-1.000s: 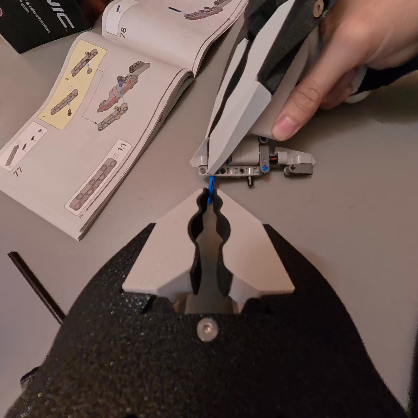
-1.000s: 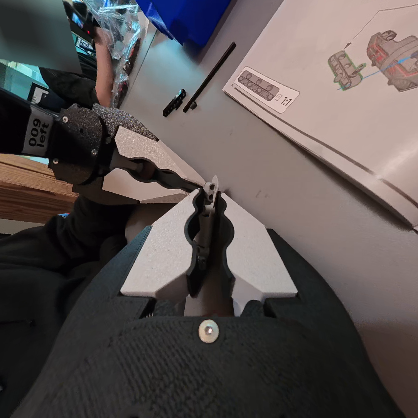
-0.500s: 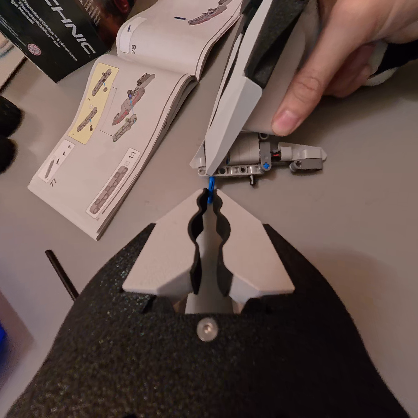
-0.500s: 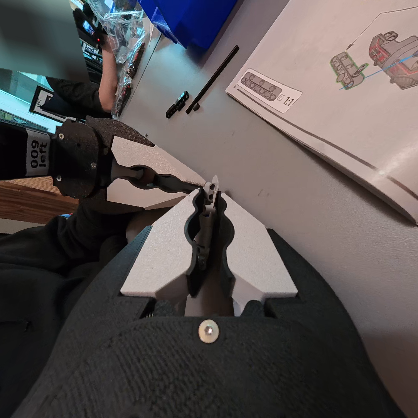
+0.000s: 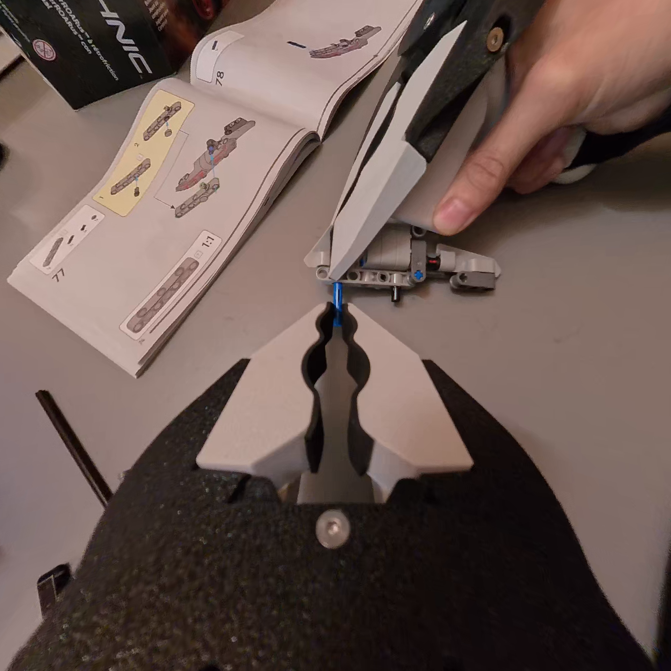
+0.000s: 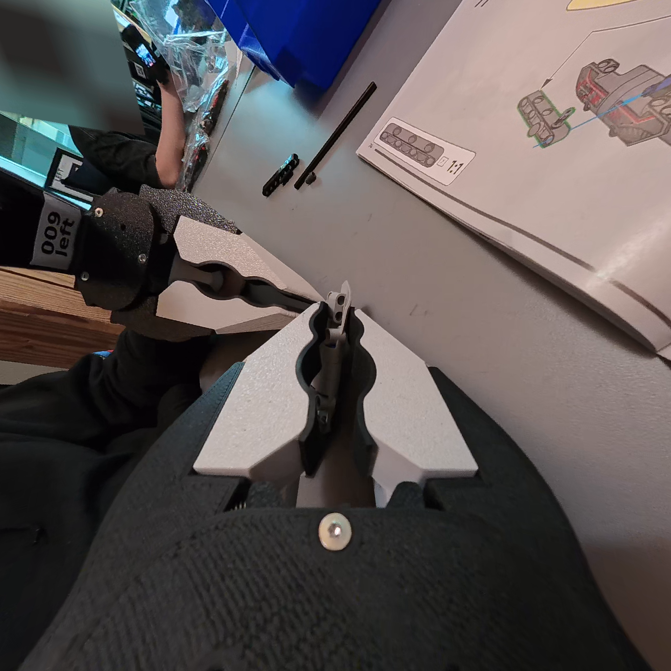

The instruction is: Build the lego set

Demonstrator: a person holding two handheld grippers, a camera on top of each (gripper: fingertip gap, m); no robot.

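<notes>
**Pinning the blue axle into the grey assembly**

Pinching a blue axle [image 5: 337,304], your left tool [image 5: 337,312] is pressing it against the grey lego assembly [image 5: 399,265]. Your right tool [image 6: 336,316] is clamping that assembly on the tabletop [image 5: 544,363], beside the open instruction booklet [image 5: 174,203].

Matt grey tabletop [image 5: 544,363]; paper booklet [image 5: 163,218]; rough speckled black left claw [image 5: 337,312] housing.

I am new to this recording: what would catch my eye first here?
First, the blue pin pinched at the tip of the left gripper, its far end meeting the grey lego model held by the right gripper at centre. Then the open instruction booklet, left of them on the grey table.
</notes>
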